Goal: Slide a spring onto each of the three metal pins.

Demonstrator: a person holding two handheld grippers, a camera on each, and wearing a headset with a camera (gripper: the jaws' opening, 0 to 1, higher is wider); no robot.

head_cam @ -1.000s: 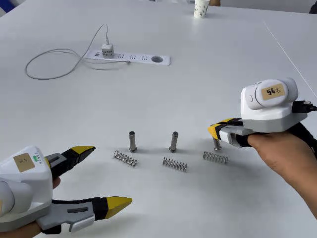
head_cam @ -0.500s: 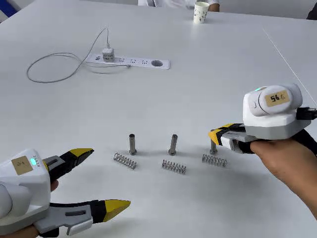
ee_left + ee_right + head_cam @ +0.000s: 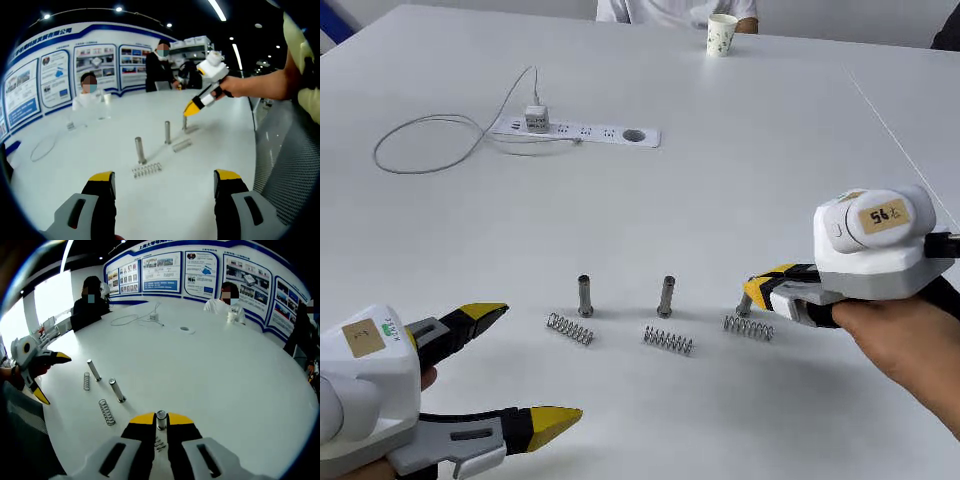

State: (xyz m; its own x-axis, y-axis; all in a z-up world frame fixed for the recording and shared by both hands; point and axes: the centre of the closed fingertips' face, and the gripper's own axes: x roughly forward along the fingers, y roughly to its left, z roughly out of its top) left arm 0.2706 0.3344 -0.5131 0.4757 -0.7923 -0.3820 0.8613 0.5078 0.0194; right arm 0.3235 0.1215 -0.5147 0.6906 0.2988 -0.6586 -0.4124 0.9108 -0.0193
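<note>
1. My right gripper (image 3: 757,290) has its jaws drawn together on the right pin (image 3: 161,415), pinching it close to the top. The pin stands upright on the white table (image 3: 740,180), at the right end of the row.
2. The right spring (image 3: 748,327) lies flat on the near side of that pin's foot. I cannot tell whether it touches the pin. Further left, the middle pin (image 3: 666,297) and the left pin (image 3: 585,296) also stand upright. The middle spring (image 3: 669,341) and the left spring (image 3: 570,328) each lie just near of their own pin. No spring is threaded yet.
3. My left gripper (image 3: 520,367) hangs at the near left with its jaws wide apart and nothing between them. It is well apart from the row.
4. As I read it, the step in hand is securing the right pin so its spring can go on. A grip this high would block the spring's way, so I would want a free end of the pin left bare.
5. I would bring the left gripper across for the right spring and take it lightly at mid-length so the coils are not crushed.
6. I would line the spring's bore up with the pin's axis before pushing, then slide it on slowly.
7. The spring could roll or pop out of the jaws, and a careless reach from the left could topple the other two pins.
</note>
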